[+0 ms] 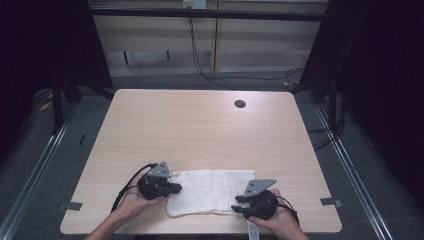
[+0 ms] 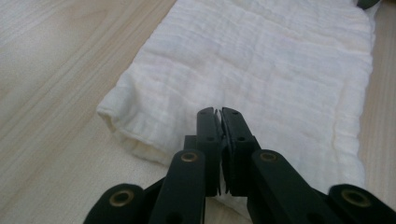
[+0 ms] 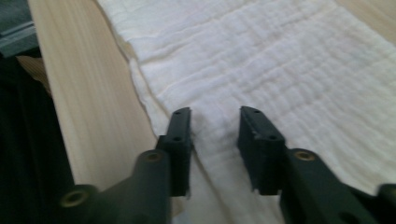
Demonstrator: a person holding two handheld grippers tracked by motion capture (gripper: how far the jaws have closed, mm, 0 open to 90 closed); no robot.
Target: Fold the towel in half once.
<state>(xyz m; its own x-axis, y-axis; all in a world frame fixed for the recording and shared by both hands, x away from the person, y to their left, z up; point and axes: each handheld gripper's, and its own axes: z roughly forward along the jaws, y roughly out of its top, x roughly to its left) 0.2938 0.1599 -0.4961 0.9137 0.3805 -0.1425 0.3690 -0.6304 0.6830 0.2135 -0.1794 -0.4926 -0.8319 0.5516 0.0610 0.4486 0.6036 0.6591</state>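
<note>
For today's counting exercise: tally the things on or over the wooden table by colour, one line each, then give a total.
White: 1, the folded white muslin cloth
Black: 2, the left gripper and the right gripper
Total: 3

Creamy white muslin cloth, crinkled in a fine grid weave. Pale beige wood-grain table, one dark round hole near the far right corner. Black grippers, grey three-cornered plates, brass-coloured rivets.
</note>
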